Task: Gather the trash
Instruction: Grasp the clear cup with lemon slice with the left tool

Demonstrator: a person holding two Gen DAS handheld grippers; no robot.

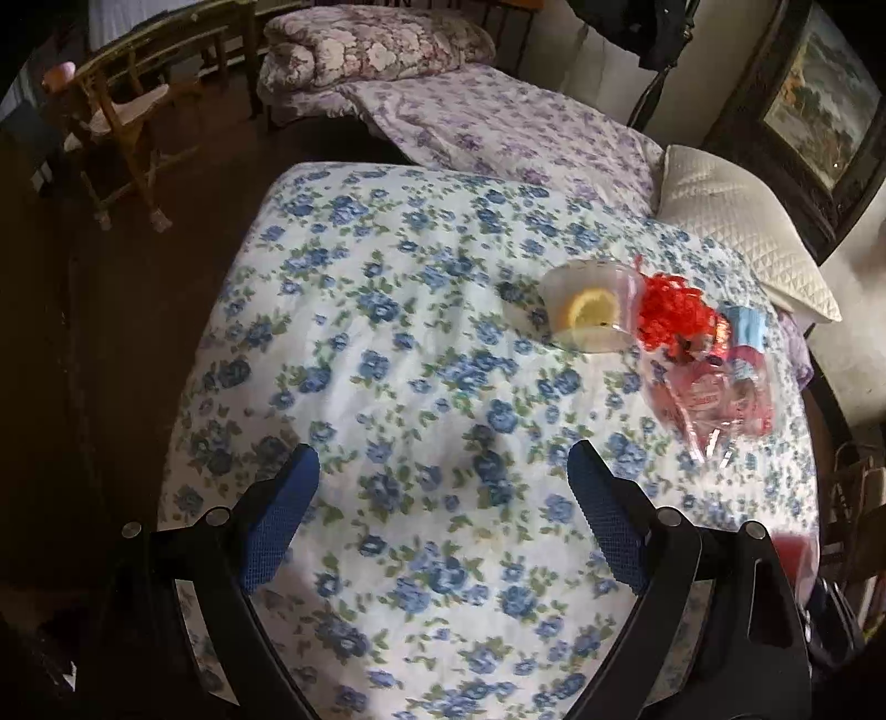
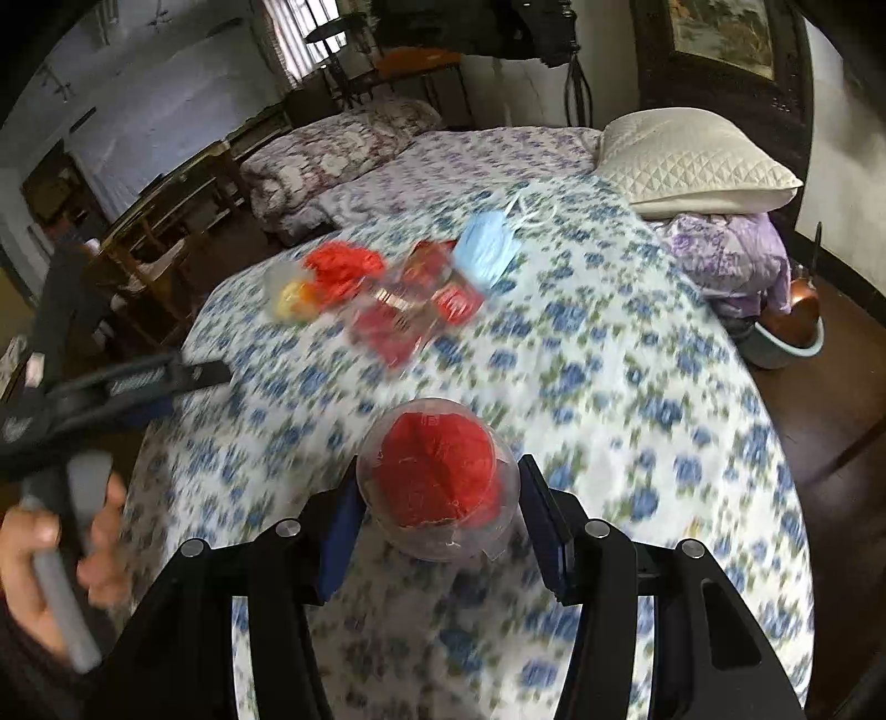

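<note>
Right tongs (image 2: 440,498): mine, jaws half closed around the cup (image 2: 437,482). Left pad looks to meet the cup wall; right pad sits just beside it. Motion blur, so I cannot tell if the grip is firm.
Cup: clear plastic, red crumpled stuff inside, standing on the bed (image 2: 637,387) between my right tongs. Base blurred, lower edge hard to read.
Left tongs (image 1: 443,476): mine, wide open, nothing between the pads, hanging over bare sheet. In the right view they show from the side, smeared, at the left edge.
Left hand (image 2: 61,554): grips the handle; cut off by the frame edge, blurred.
Trash pile: far side of the bed, well apart from the cup. Tub (image 1: 587,307) with a lemon slice, touching a red netting wad (image 1: 673,315); red wrappers (image 1: 714,399) under clear film; blue mask (image 2: 487,249) behind them.
Hard to make out: print on the wrappers; the pink patch at the left view's lower right edge, hidden by my tongs.
Surface: bed with white sheet, blue flowers; a purple-flowered sheet beyond; folded quilt (image 1: 376,47) at the far end; white pillow (image 1: 742,227) at right.
Room: dark floor, wooden chair (image 1: 122,122) at left, framed picture (image 1: 819,111) on the right wall, window far back.
</note>
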